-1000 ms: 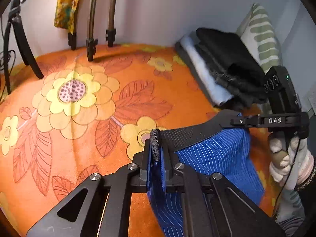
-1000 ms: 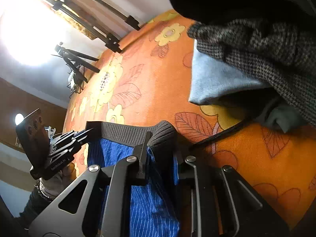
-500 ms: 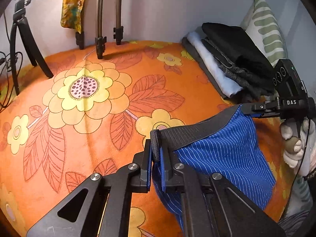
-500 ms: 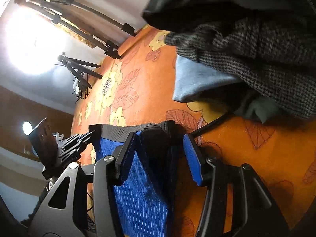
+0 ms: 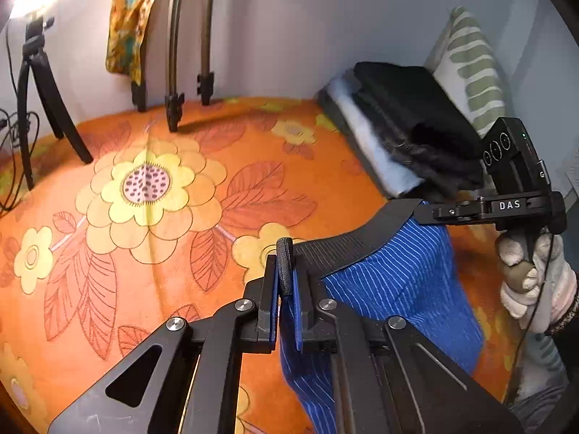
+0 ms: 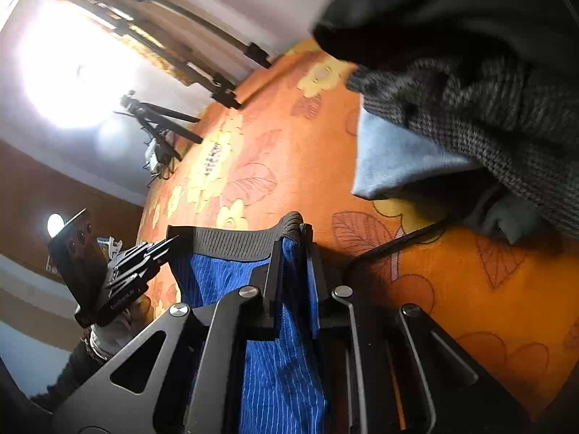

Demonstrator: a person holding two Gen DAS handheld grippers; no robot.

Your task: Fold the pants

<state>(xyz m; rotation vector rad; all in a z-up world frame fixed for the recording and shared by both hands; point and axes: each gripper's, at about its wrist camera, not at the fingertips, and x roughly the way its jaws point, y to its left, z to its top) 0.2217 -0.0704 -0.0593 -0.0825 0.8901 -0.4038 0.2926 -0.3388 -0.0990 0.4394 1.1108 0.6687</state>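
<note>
Left wrist view: our left gripper [image 5: 286, 289] and right gripper [image 5: 423, 213], both clamped shut on the pants [image 5: 394, 282], stretch the waistband [image 5: 347, 246] toward two o'clock.

White letters "DAS" stand on the side of the right gripper [image 5: 427, 213], on its black body just below the camera block [image 5: 514, 155]. A single "G" shows on that block's edge. Faint lettering on the left gripper [image 6: 163, 246], right wrist view, is too blurred to read.
</note>
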